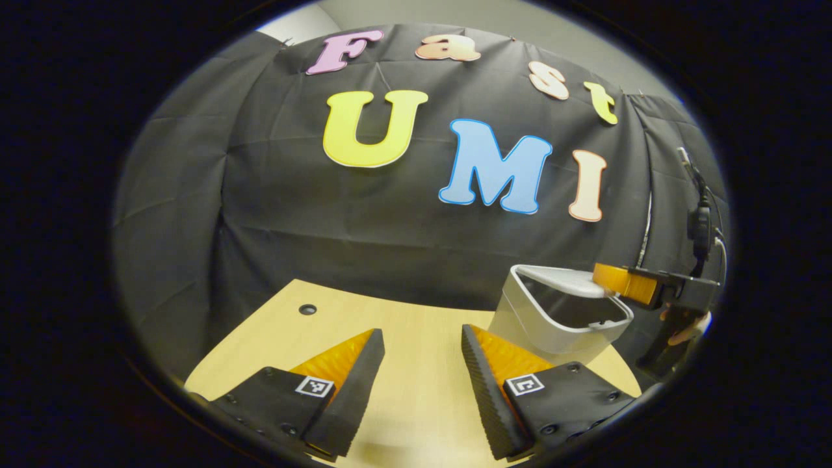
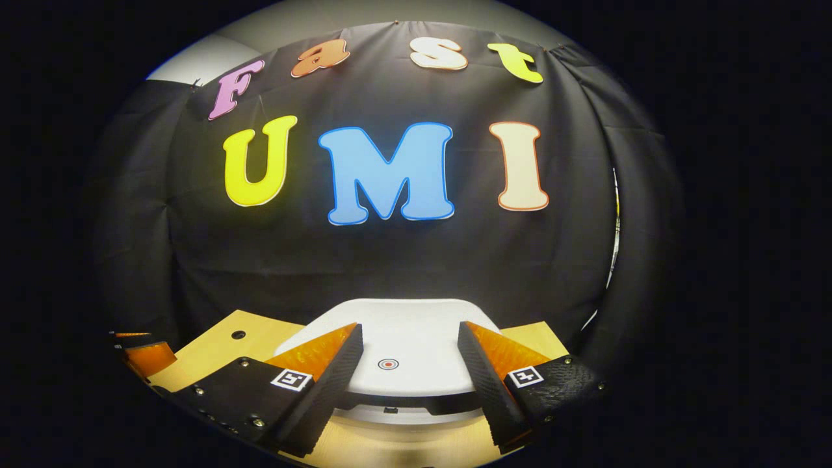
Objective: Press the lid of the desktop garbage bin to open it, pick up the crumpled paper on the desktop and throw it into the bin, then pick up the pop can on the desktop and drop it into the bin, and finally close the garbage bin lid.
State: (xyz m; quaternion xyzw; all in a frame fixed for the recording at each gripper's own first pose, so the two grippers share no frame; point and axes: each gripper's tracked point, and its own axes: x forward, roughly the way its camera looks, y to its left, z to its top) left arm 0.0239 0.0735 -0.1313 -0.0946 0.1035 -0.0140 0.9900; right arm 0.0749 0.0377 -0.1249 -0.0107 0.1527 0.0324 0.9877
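The white desktop bin (image 1: 520, 325) stands on the wooden table at the right of the left gripper view. Its lid (image 1: 564, 281) is tilted, with a dark gap under the near edge. My right gripper (image 1: 612, 279) hovers at the lid's right end, held by a hand (image 1: 689, 333). In the right gripper view the lid (image 2: 416, 338) lies just beneath my right gripper (image 2: 409, 335), whose fingers stand open on either side of a small round red mark (image 2: 388, 364). My left gripper (image 1: 422, 338) is open over bare table, left of the bin.
The light wooden table (image 1: 416, 396) has a small round hole (image 1: 307, 309) near its far left edge. Black cloth walls the booth close behind the bin. Cables (image 1: 699, 218) hang at the right wall. Part of the left gripper (image 2: 148, 356) shows at the left of the right gripper view.
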